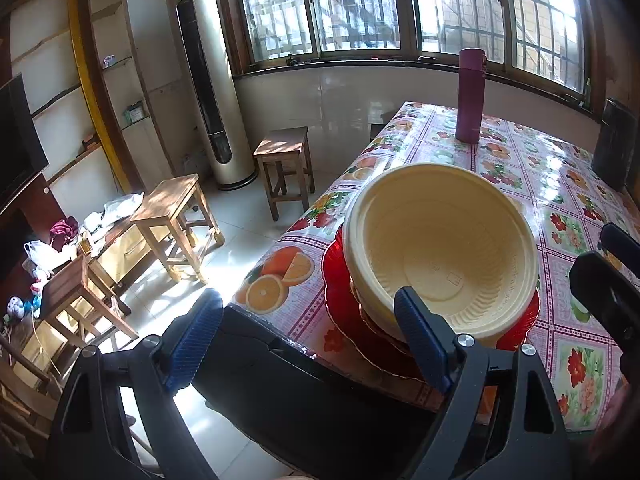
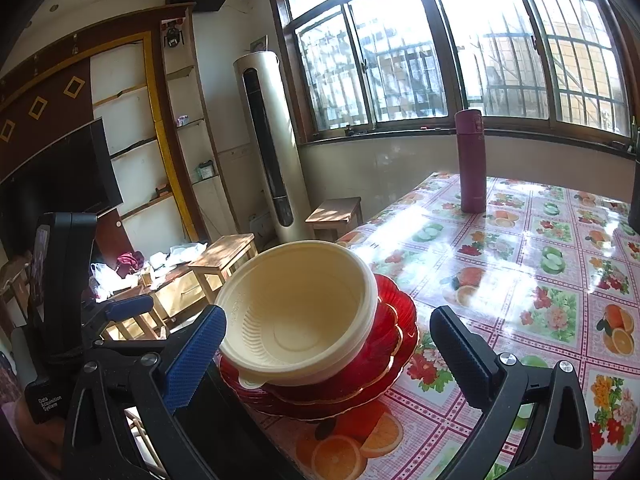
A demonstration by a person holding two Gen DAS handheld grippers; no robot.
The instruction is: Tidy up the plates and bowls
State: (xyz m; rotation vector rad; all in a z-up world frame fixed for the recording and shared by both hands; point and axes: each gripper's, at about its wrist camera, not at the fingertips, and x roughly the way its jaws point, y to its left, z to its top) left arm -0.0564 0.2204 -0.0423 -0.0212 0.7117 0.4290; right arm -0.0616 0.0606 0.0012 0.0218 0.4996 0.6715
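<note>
Cream bowl point(image 1: 440, 252) sits tilted on a stack of red plates point(image 1: 344, 308) at the near corner of the counter point(image 1: 532, 184), which wears a fruit-and-flower oilcloth.

Left gripper point(image 1: 308, 320): jaws wide open, nothing held. One blue pad overlaps the cream bowl's near rim in view; contact cannot be told. The other pad hangs off the counter edge, over the floor.

Right gripper point(image 2: 328, 344): jaws also wide open, empty, one on either side of the cream bowl and red plates; no pad presses on them.

Beyond the cream bowl, well apart toward the window, a purple flask point(image 2: 472, 160) stands upright on the counter. Off the counter edge, past the cream bowl: wooden stools point(image 1: 176, 220), then a tall cylindrical air conditioner point(image 1: 208, 92) against the wall.
</note>
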